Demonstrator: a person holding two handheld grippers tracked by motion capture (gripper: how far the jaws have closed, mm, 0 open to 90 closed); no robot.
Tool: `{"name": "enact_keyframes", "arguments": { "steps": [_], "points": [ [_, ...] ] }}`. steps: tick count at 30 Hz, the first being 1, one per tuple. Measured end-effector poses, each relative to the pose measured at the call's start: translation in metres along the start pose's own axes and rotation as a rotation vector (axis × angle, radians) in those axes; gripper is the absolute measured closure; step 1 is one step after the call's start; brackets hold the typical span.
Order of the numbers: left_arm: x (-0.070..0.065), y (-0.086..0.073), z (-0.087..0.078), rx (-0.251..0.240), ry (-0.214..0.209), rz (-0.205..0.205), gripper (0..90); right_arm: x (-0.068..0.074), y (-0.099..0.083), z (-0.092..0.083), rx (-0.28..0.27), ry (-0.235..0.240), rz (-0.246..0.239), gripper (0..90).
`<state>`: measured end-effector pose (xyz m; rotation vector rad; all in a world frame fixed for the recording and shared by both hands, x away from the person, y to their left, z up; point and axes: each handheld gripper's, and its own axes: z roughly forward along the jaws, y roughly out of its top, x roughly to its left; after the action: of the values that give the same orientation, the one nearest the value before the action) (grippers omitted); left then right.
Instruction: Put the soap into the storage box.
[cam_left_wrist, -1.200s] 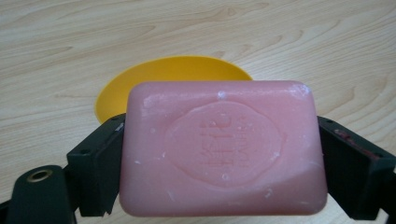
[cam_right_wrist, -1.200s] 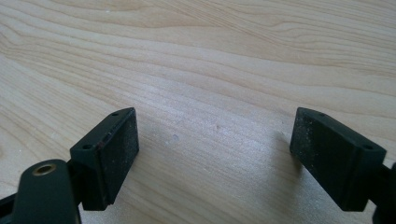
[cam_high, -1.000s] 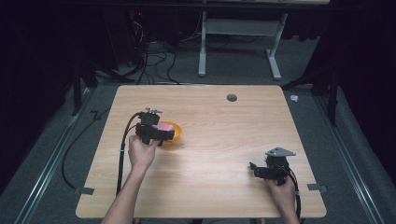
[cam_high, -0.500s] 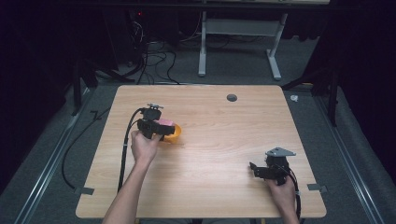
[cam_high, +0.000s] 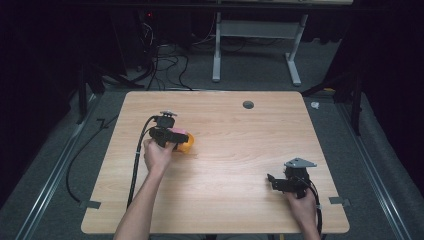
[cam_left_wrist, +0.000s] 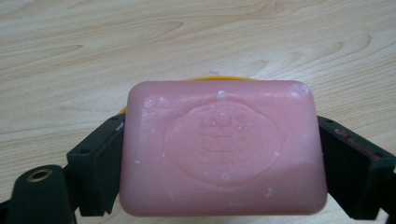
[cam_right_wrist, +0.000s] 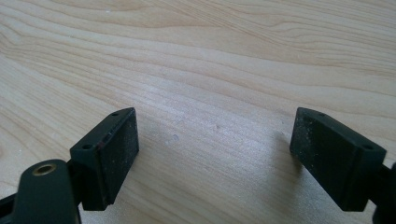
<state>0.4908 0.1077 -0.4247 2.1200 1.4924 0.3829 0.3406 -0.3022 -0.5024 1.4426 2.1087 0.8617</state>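
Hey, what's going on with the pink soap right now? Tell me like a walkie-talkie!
Left gripper shut on pink soap, above orange dish. Right gripper open, empty, low over table. Nothing in the way.

Bright table, dark room

Overhead light floods the wooden table; surroundings fall nearly black. Close views are sharp, with soft shadows under the jaws.

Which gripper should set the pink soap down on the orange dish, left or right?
Left. The left gripper is already shut on the pink soap, right above the orange dish. The right gripper is open, far off over bare table.
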Motion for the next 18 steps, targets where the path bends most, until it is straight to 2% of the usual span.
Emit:
{"name": "enact_keyframes", "arguments": {
  "steps": [18],
  "points": [
    [-0.002, 0.0, 0.019, 0.038, 0.013, -0.026, 13.6, 0.0, 0.0, 0.0, 0.001, 0.001, 0.0, 16.1]
  ]
}}
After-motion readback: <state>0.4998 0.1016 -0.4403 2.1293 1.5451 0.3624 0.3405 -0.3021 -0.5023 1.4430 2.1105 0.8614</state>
